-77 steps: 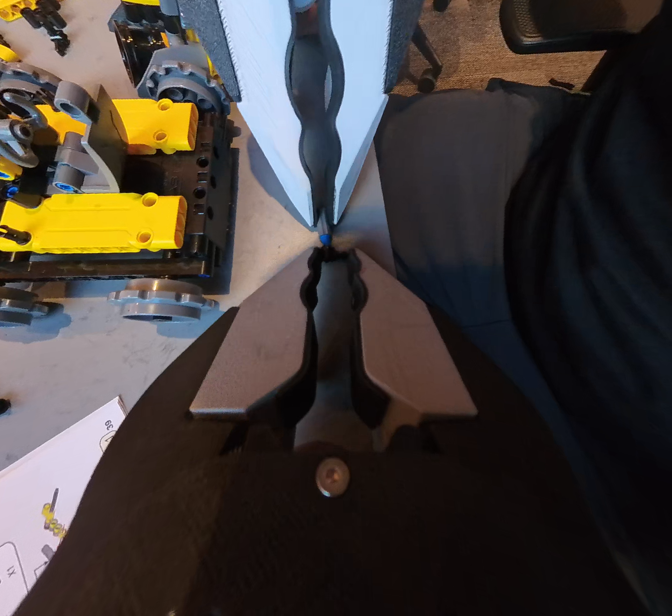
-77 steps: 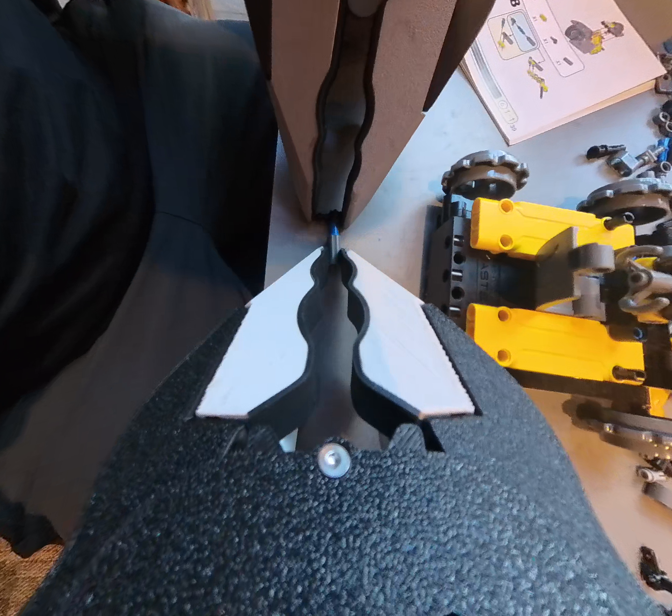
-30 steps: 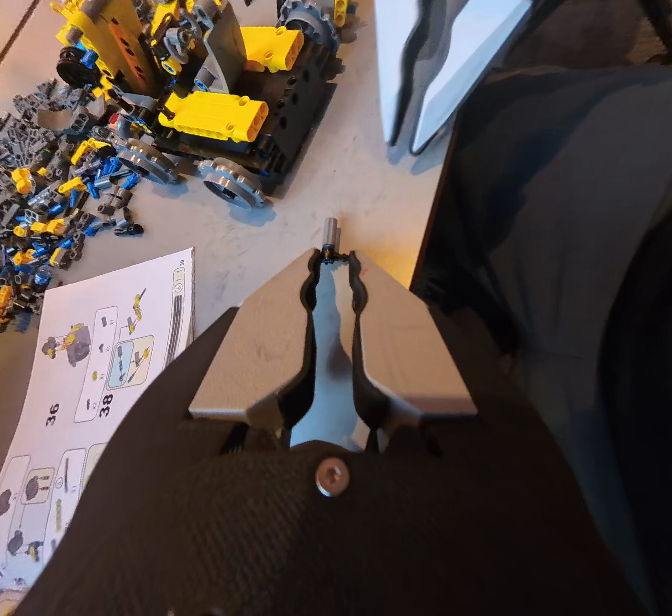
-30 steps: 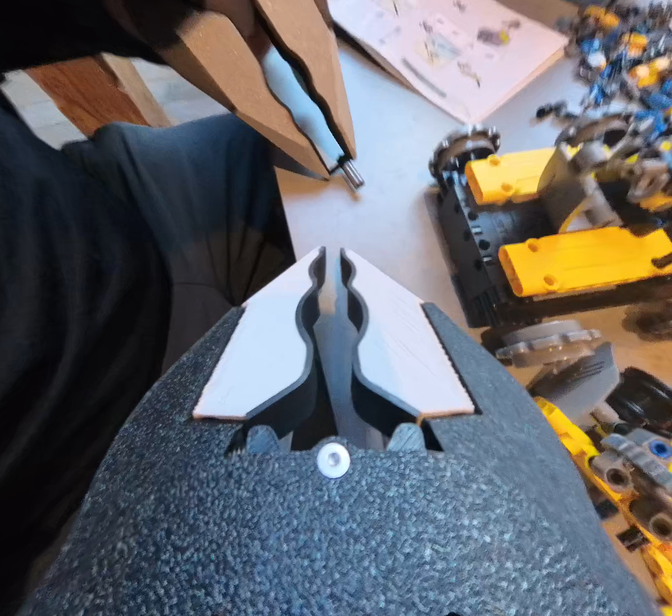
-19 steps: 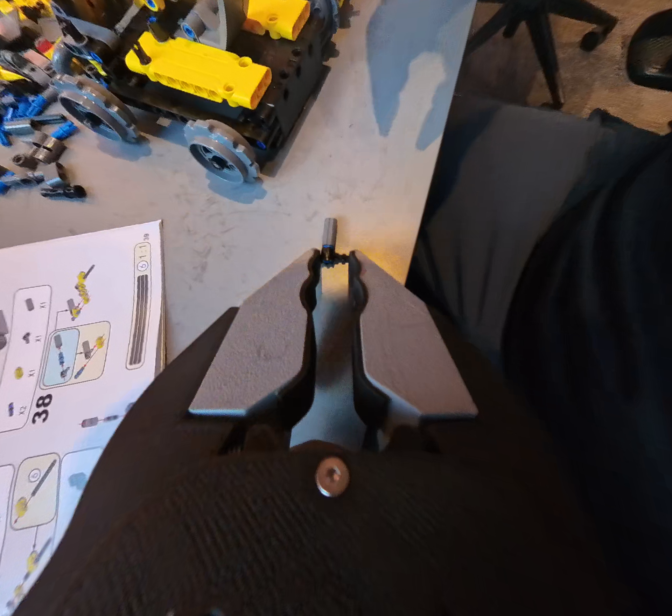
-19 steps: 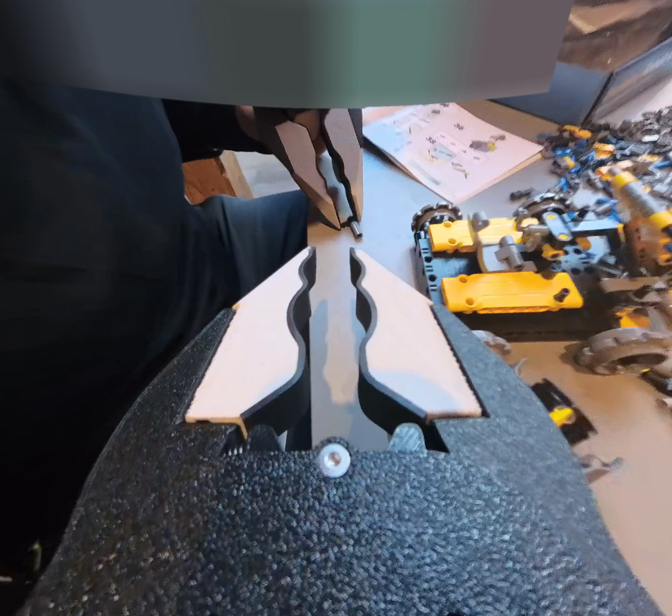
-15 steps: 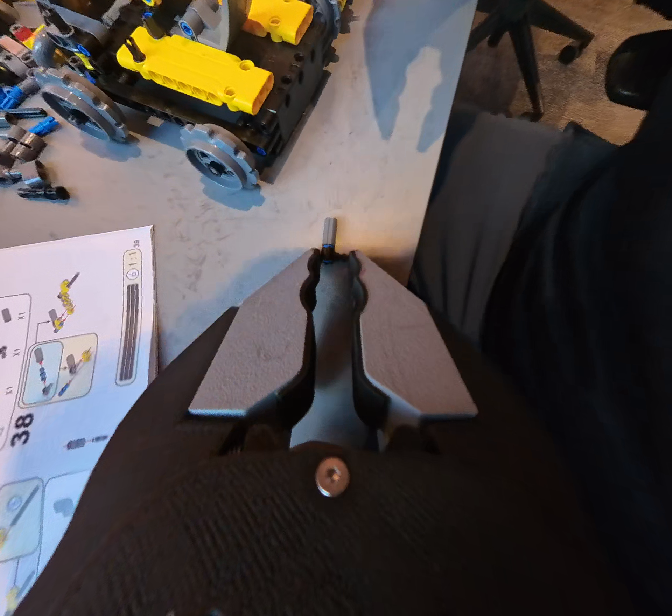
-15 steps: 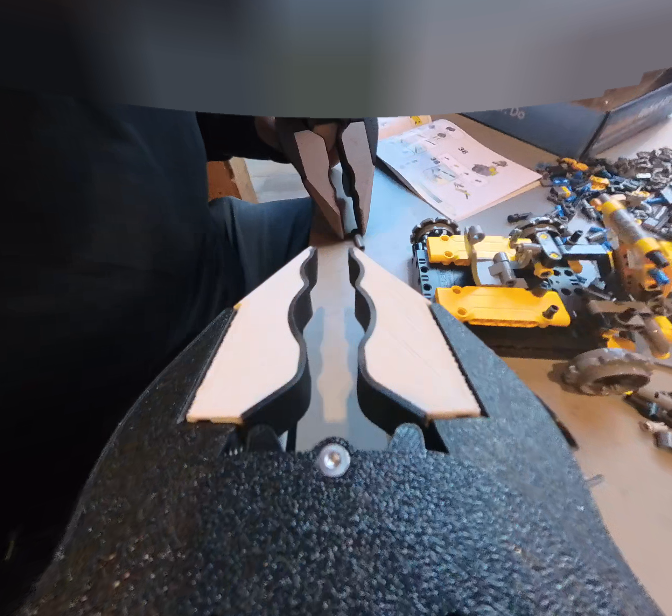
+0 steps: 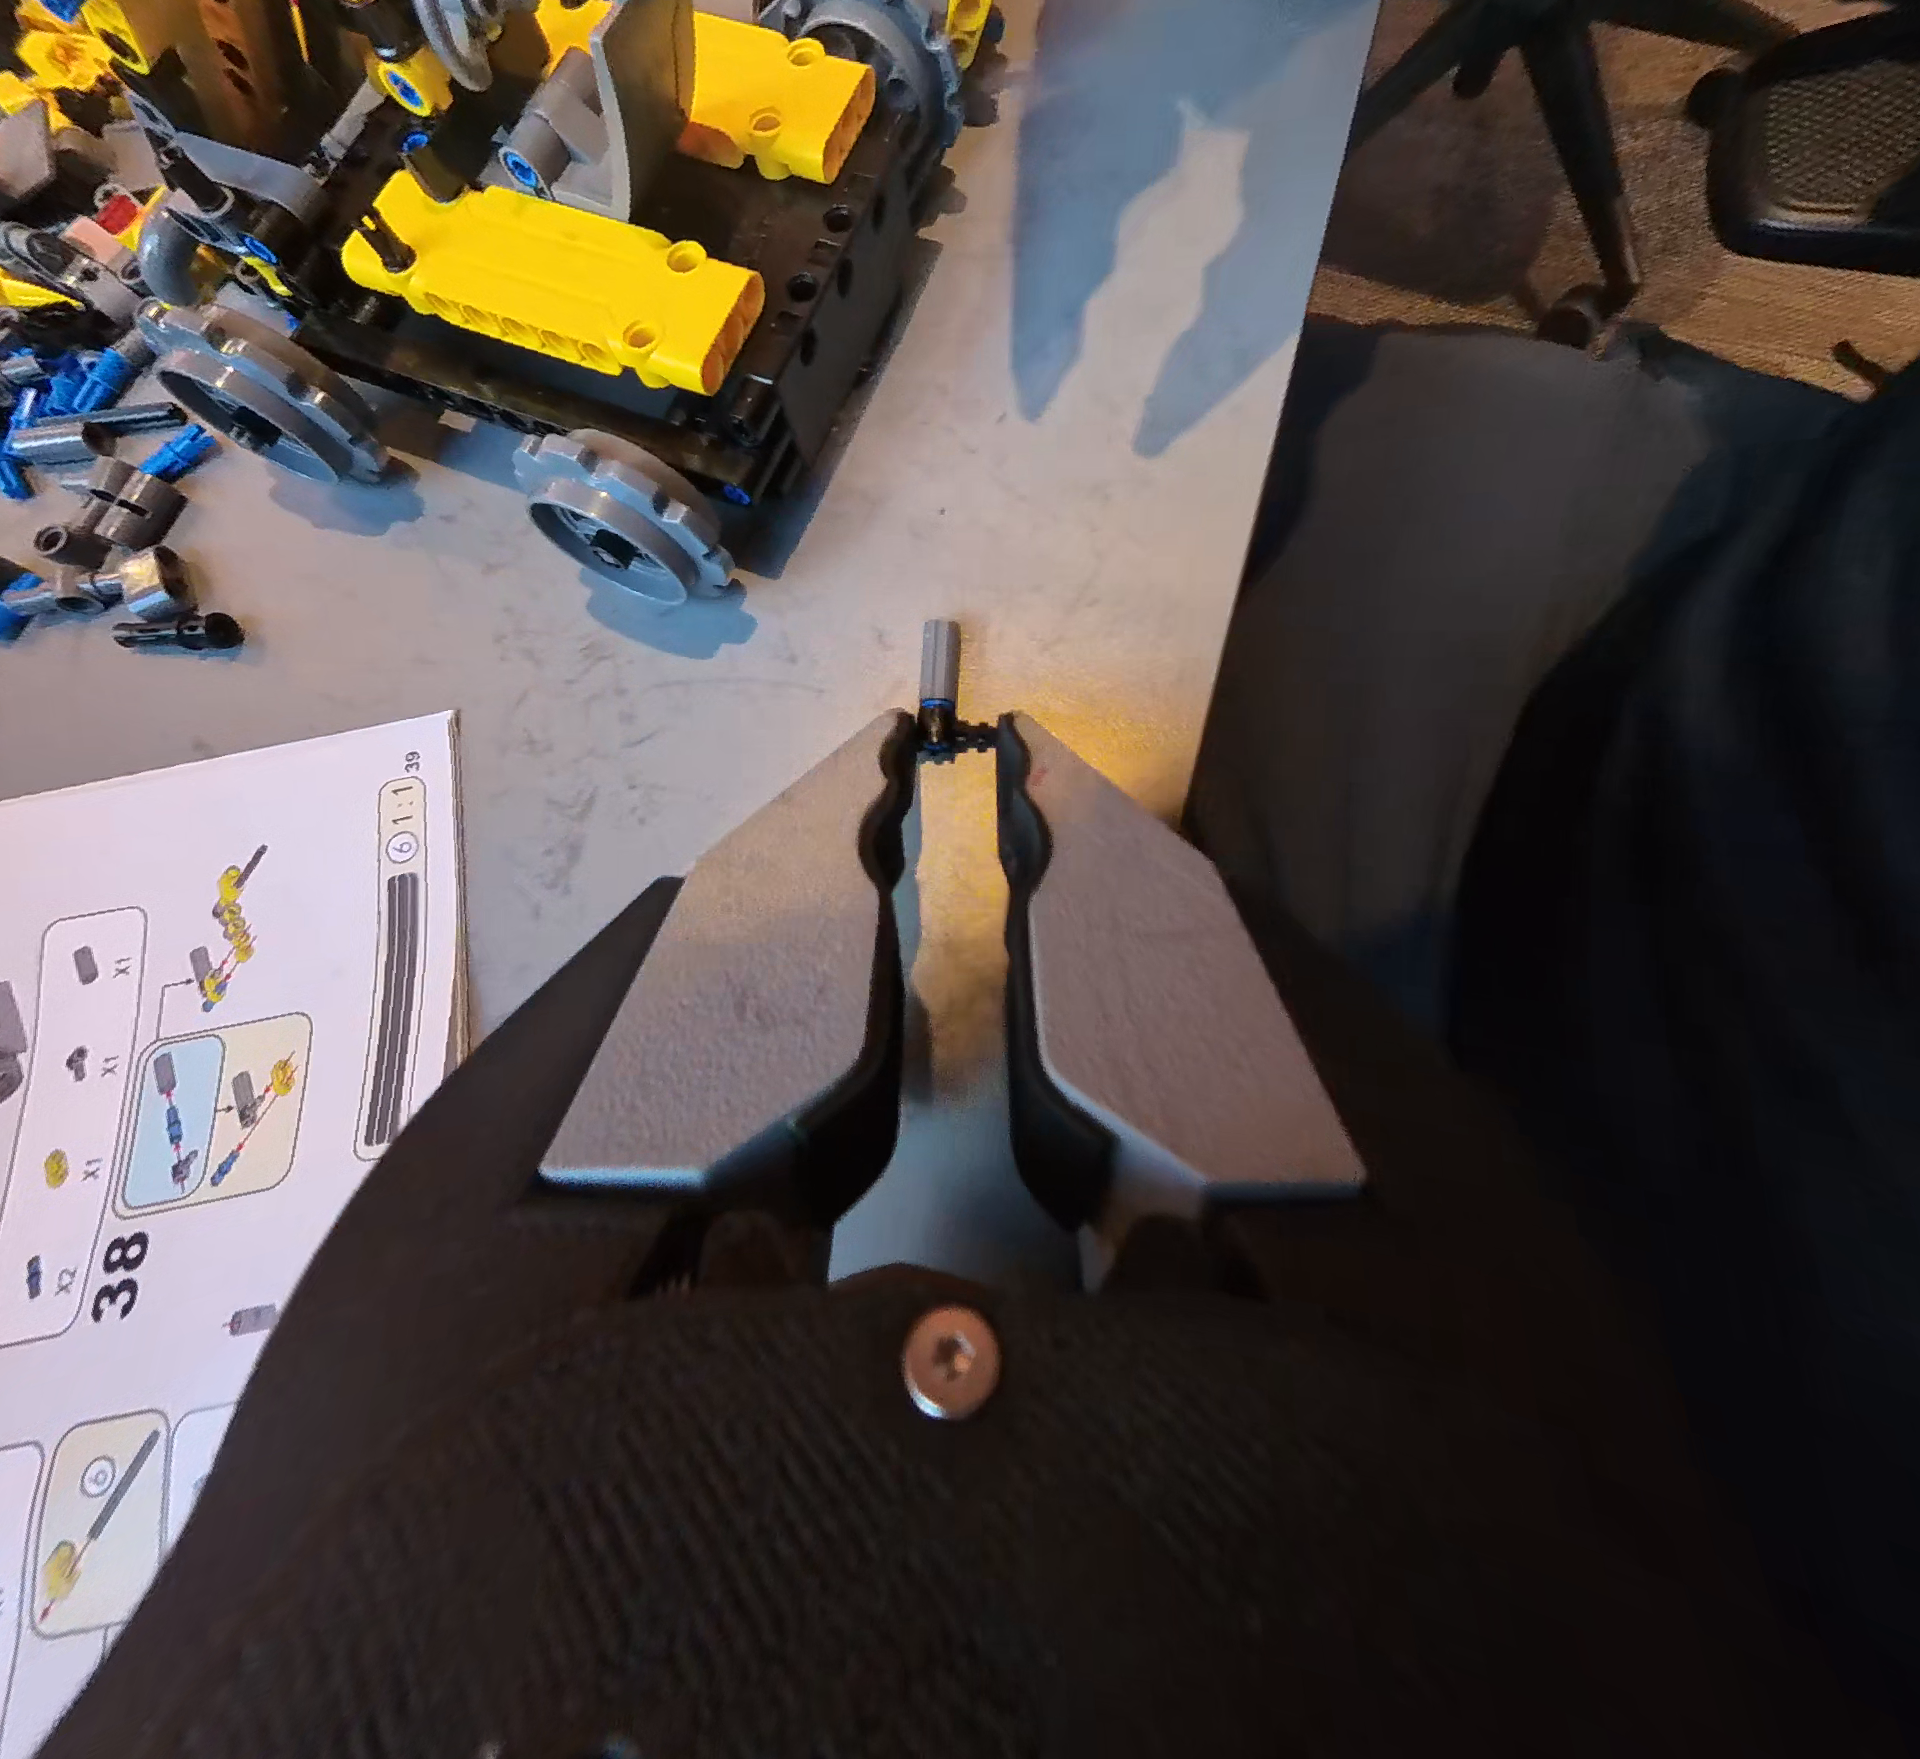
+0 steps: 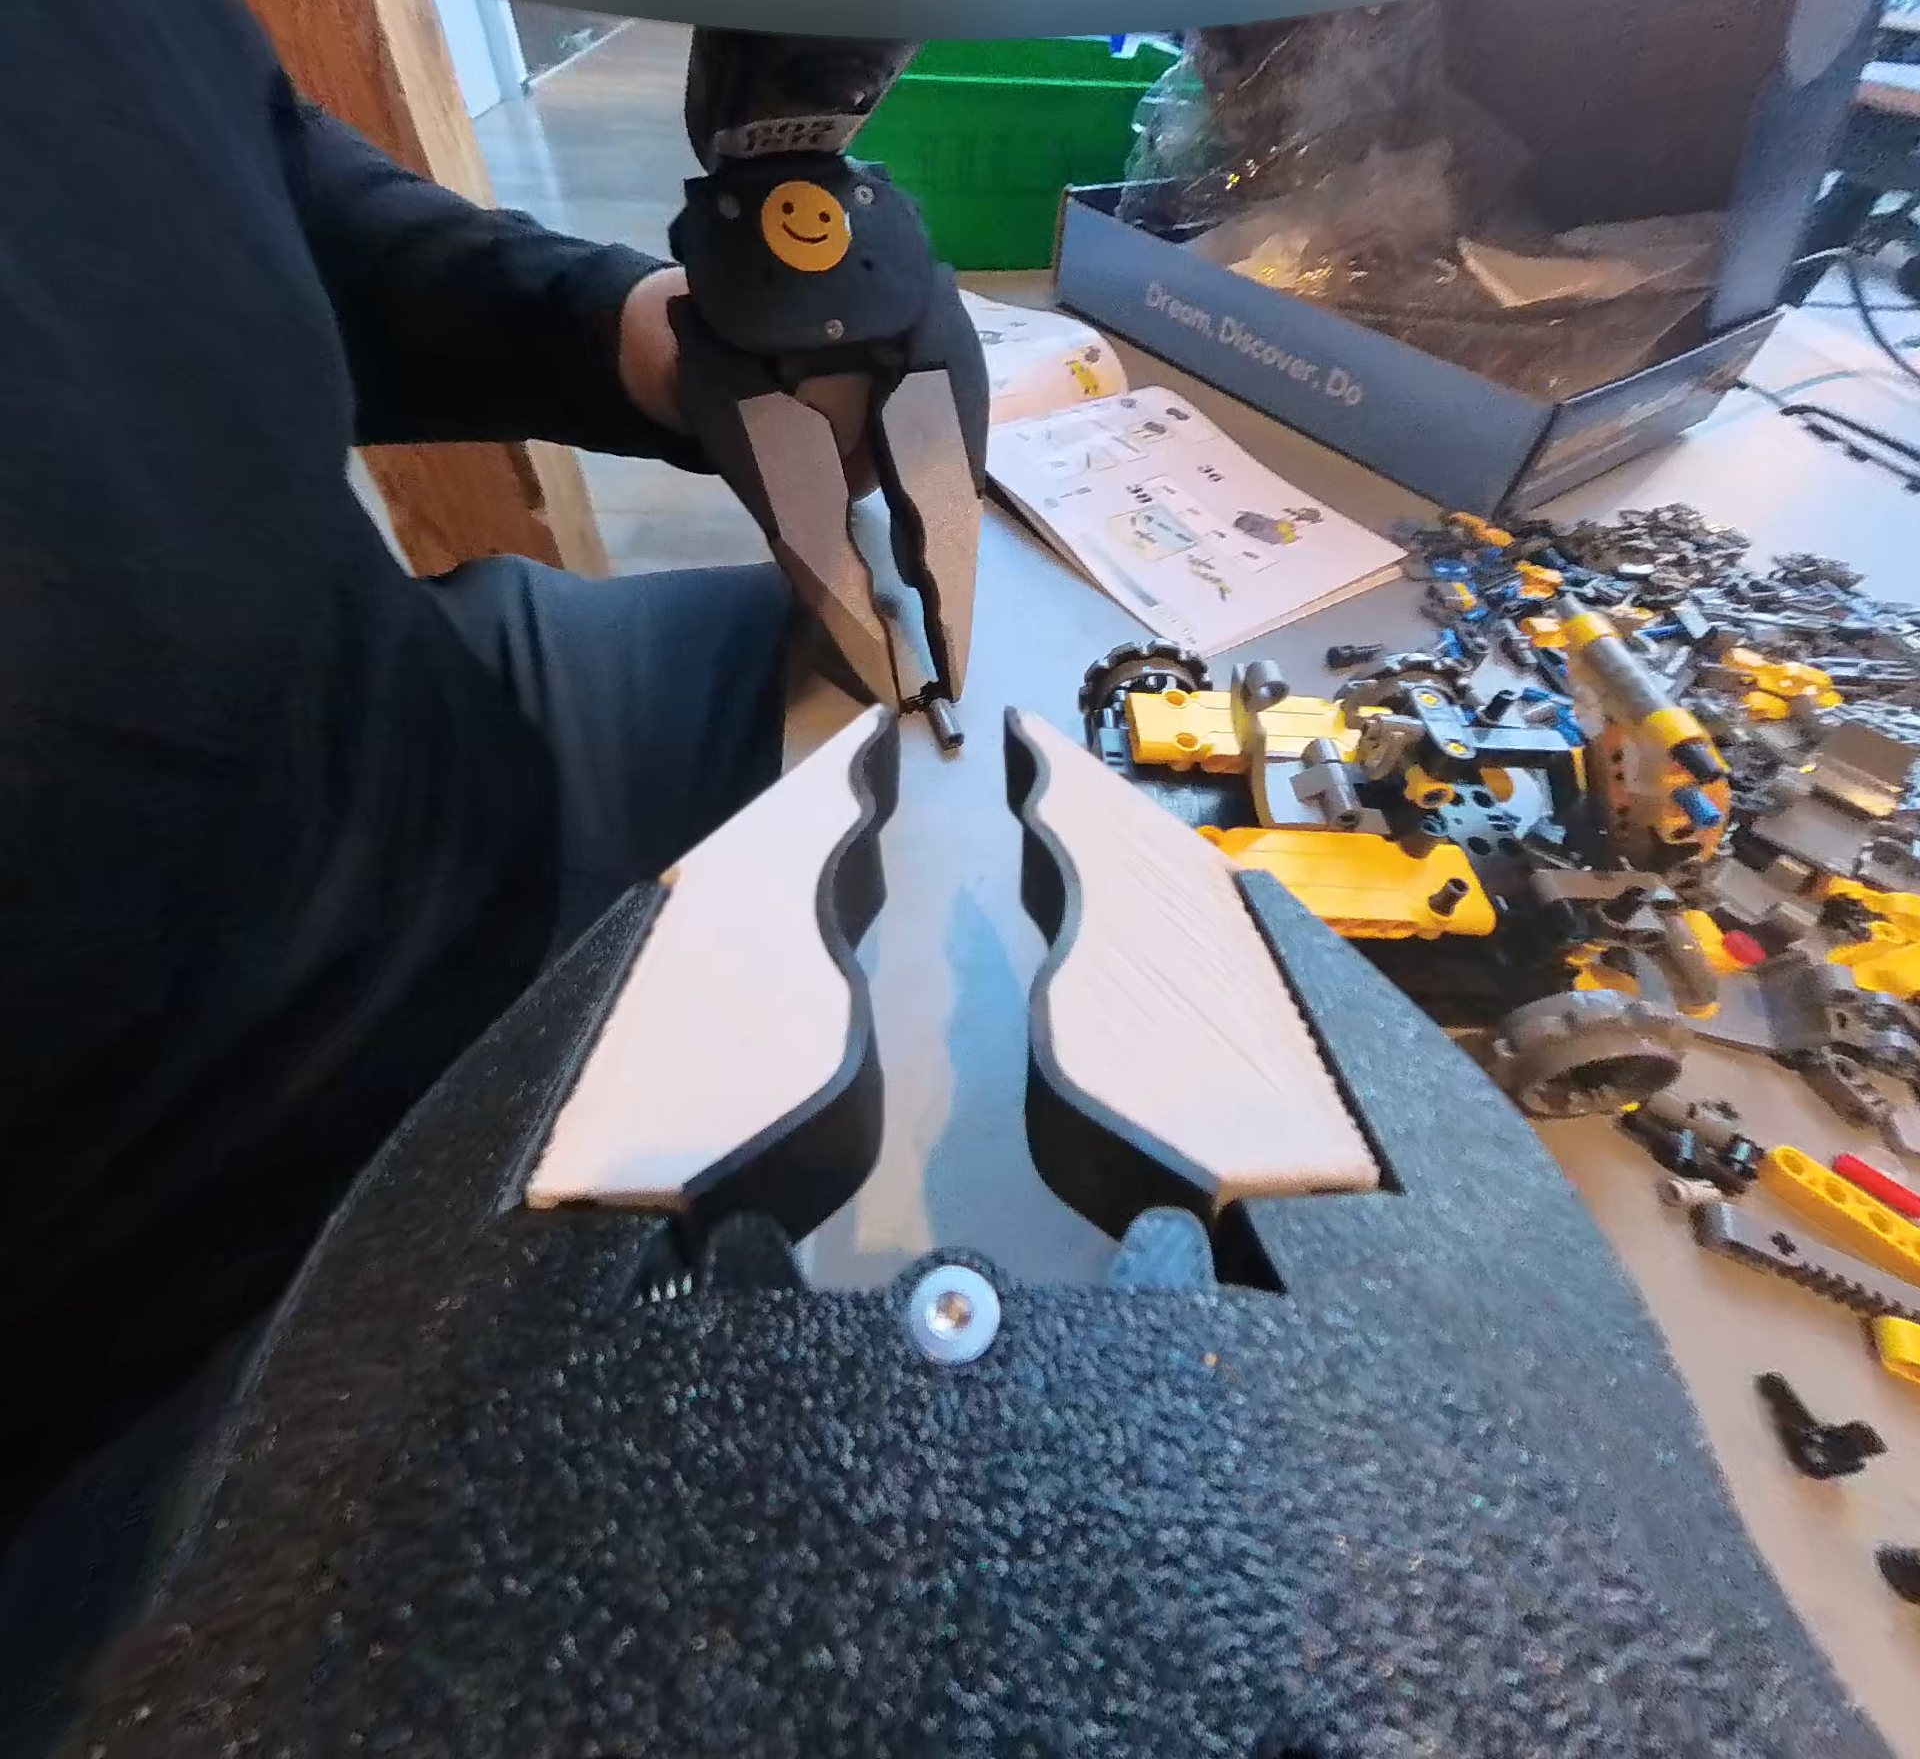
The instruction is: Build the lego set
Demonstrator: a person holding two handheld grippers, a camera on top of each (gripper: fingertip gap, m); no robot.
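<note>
The left gripper (image 9: 958,730) pinches a tiny black cross-axle pin (image 9: 954,745) crosswise between its fingertips; a short grey connector sleeve (image 9: 940,655) sits pushed onto it and sticks out forward, above the near edge of the grey table (image 9: 727,670). The piece looks light, rigid and smooth, so it could twist or pop out of a tip-only pinch; the grey sleeve is the broader, safer place to take hold. The right gripper (image 10: 951,722) stands with its jaws narrowly apart and holds nothing, its tips just beside the sleeve (image 10: 945,722). Left of the pin sits the yellow and black tracked model (image 9: 582,286). An open instruction booklet (image 9: 208,982) lies nearer, and loose parts (image 9: 114,525) lie scattered at far left.
</note>
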